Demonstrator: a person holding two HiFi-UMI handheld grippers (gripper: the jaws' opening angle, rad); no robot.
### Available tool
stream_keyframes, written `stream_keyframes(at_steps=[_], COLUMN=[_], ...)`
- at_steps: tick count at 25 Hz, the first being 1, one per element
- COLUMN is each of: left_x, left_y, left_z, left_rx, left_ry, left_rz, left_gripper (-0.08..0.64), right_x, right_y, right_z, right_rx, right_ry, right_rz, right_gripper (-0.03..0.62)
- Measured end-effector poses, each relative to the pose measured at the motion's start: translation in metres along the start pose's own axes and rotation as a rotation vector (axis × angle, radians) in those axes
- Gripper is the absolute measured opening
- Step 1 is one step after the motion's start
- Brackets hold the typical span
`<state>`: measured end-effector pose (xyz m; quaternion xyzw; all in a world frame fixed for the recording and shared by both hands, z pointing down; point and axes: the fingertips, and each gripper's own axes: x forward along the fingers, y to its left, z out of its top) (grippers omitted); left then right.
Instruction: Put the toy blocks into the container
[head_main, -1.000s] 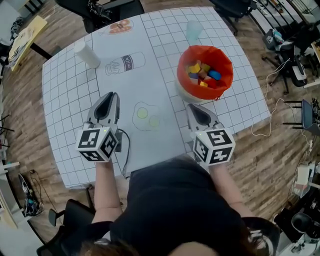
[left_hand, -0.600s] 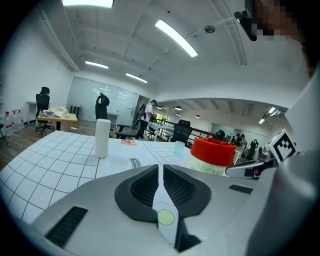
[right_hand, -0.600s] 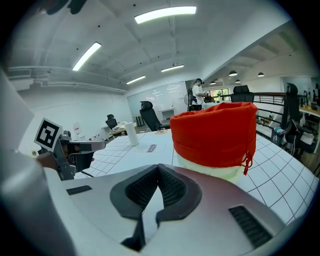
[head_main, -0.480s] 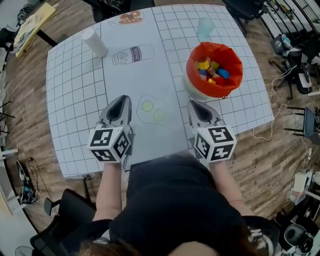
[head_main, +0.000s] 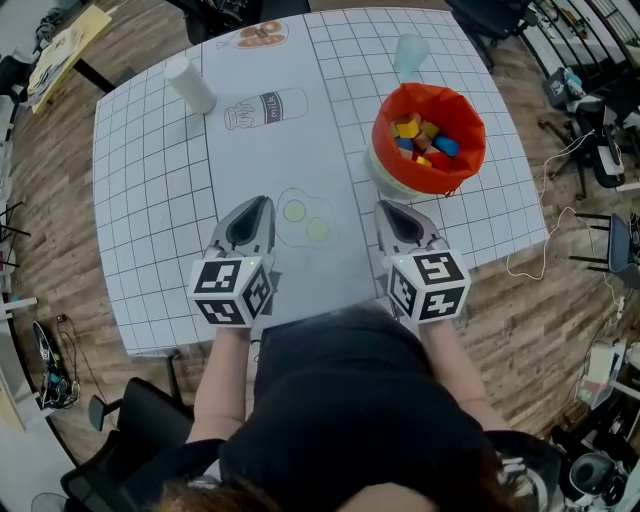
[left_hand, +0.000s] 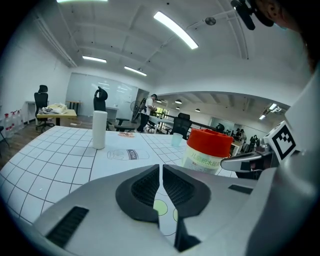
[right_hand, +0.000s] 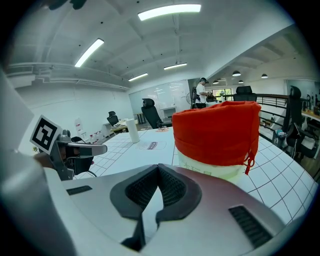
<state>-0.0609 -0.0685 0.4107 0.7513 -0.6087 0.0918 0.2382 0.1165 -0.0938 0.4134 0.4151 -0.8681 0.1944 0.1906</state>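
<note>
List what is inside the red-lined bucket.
Toy blocks lie in the bucket: yellow, blue, red and orange ones show on top. Any blocks beneath that top layer, and the bucket's floor, are covered.

Plank wood floor (head_main: 60, 250) on every side of the table (head_main: 150, 190), which wears a white cloth ruled in black squares.

Far ahead of my left gripper (head_main: 258, 203): white wall (left_hand: 30, 65), a pale panel (left_hand: 102, 90) (glass or board, can't tell), a black office chair (left_hand: 42, 96) beside a light-topped desk (left_hand: 56, 114). Above it, long strip lights (left_hand: 175, 30) on a white ceiling (left_hand: 125, 35).

Out past my right gripper (head_main: 388, 207), to its right: loose cables (head_main: 540, 243) on the floor and a dark railing (right_hand: 280, 96). Beyond its tips, a second black chair (right_hand: 150, 110).

Behind the left tool, a dark chair base (head_main: 110, 430) on the planks.
</note>
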Motion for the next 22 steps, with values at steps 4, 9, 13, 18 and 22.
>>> stream_keyframes(at_steps=[4, 9, 13, 18, 22], left_x=[0.003, 0.007, 0.01, 0.011, 0.009], left_y=[-0.004, -0.009, -0.014, -0.017, -0.016], left_z=[-0.001, 0.001, 0.0, -0.006, -0.008], left_rx=[0.009, 0.027, 0.034, 0.066, 0.064], left_ry=[0.01, 0.016, 0.025, 0.048, 0.057], left_rz=[-0.009, -0.018, -0.031, -0.037, -0.033], left_gripper=[0.043, 0.043, 0.043, 0.041, 0.041], right_x=[-0.002, -0.003, -0.004, -0.004, -0.005], right_y=[-0.002, -0.004, -0.002, 0.001, 0.001], right_z=[-0.001, -0.001, -0.001, -0.005, -0.007], right_rx=[0.008, 0.024, 0.023, 0.027, 0.03], right_ry=[0.002, 0.0, 0.003, 0.017, 0.023], right_rz=[0.001, 0.01, 0.021, 0.039, 0.043], right_gripper=[0.015, 0.015, 0.015, 0.015, 0.015])
